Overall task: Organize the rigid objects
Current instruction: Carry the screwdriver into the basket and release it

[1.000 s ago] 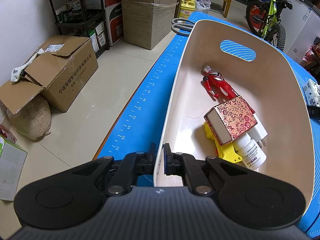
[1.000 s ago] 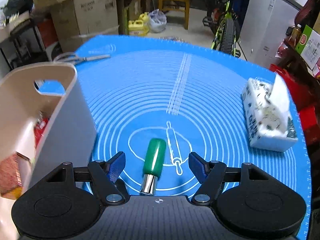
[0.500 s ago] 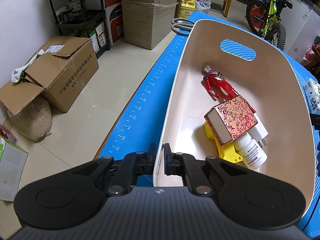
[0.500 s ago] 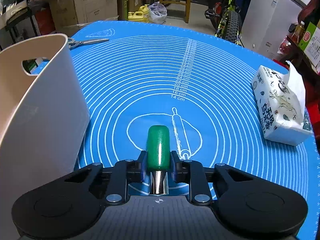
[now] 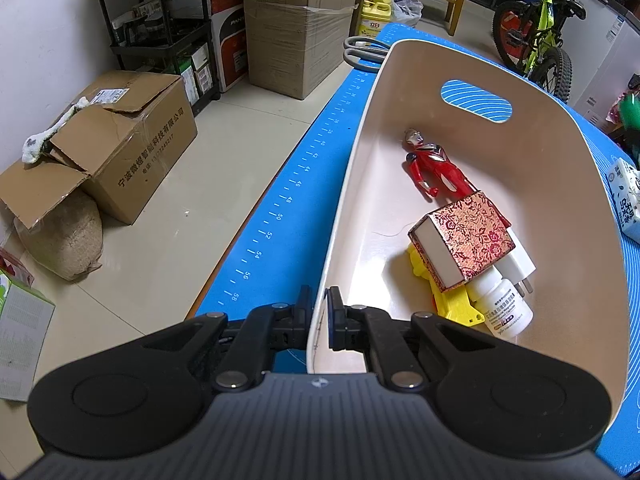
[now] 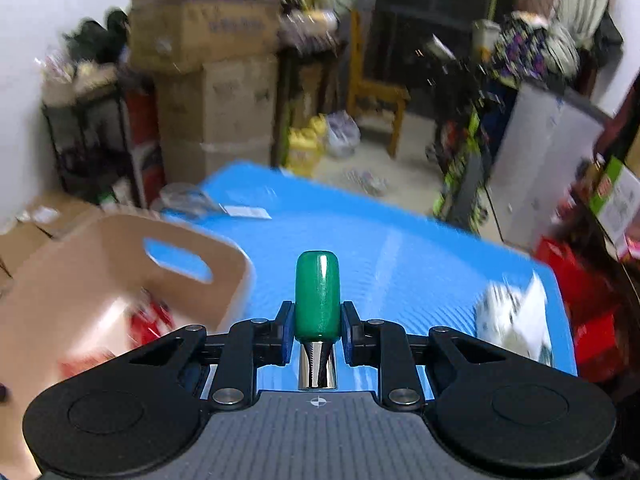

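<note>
My left gripper (image 5: 319, 312) is shut on the near rim of a cream plastic bin (image 5: 568, 184) that stands on the blue mat (image 5: 296, 184). Inside the bin lie a red toy figure (image 5: 434, 166), a red patterned box (image 5: 466, 246), a yellow toy (image 5: 450, 304), a white pill bottle (image 5: 500, 308) and a white plug (image 5: 518, 270). My right gripper (image 6: 318, 326) is shut on a green-handled tool (image 6: 317, 294) with a chrome end and holds it in the air, right of the bin (image 6: 100, 280). The right wrist view is blurred.
Grey-handled scissors (image 5: 362, 50) lie on the mat beyond the bin. A tissue pack (image 5: 626, 200) sits on the mat to the right, also in the right wrist view (image 6: 516, 320). Cardboard boxes (image 5: 120, 136), shelves and a bicycle (image 5: 536, 32) stand on the floor around the table.
My right gripper closed on the green-handled tool on the mat and has lifted it up and toward the bin. My left gripper has kept its hold on the bin rim.
</note>
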The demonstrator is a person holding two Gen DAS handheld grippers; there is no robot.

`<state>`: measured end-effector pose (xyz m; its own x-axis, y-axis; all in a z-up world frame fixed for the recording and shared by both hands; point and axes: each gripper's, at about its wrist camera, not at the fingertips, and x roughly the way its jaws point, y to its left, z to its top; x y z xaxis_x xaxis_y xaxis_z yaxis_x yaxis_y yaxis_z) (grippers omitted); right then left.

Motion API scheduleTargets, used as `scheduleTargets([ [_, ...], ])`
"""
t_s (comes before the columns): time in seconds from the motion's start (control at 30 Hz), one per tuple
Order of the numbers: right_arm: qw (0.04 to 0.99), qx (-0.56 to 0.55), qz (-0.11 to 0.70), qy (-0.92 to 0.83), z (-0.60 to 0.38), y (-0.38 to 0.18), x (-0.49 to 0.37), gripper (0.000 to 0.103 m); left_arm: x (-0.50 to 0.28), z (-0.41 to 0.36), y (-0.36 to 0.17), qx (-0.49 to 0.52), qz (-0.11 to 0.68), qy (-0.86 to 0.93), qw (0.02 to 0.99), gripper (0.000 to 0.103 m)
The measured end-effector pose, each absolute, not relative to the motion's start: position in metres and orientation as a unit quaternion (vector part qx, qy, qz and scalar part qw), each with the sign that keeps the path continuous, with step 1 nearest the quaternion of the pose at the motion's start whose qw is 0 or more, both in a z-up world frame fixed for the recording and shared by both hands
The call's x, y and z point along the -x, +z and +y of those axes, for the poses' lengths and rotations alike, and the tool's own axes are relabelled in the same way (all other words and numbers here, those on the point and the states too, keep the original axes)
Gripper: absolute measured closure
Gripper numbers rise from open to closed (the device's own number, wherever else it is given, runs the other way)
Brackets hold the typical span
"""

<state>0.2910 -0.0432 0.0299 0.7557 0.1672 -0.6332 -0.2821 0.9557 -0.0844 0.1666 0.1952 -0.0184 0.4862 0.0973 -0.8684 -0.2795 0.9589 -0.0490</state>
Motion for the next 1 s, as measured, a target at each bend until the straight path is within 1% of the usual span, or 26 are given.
scheduleTargets([
  [0.17, 0.929, 0.112, 0.303, 0.18, -0.005, 0.056, -0.277, 0.07, -0.167, 0.195, -0.018, 0.092, 0.495, 0.11, 0.857, 0.093],
  [0.33, 0.918, 0.126, 0.312, 0.212, 0.026, 0.055, -0.277, 0.07, -0.166, 0.196, -0.018, 0.093, 0.495, 0.108, 0.857, 0.094],
  [0.43, 0.906, 0.143, 0.334, 0.22, 0.048, 0.042, -0.282, 0.07, -0.166, 0.196, -0.019, 0.094, 0.495, 0.108, 0.857, 0.094],
  [0.63, 0.874, 0.161, 0.403, 0.217, 0.078, 0.006, -0.299, 0.07, -0.167, 0.193, -0.019, 0.095, 0.495, 0.107, 0.857, 0.094],
  [0.8, 0.851, 0.179, 0.451, 0.202, 0.084, -0.021, -0.306, 0.07, -0.167, 0.193, -0.019, 0.095, 0.495, 0.108, 0.857, 0.094],
  [1.0, 0.836, 0.185, 0.483, 0.182, 0.08, -0.038, -0.309, 0.07, -0.167, 0.193, -0.019, 0.095, 0.495, 0.107, 0.857, 0.094],
])
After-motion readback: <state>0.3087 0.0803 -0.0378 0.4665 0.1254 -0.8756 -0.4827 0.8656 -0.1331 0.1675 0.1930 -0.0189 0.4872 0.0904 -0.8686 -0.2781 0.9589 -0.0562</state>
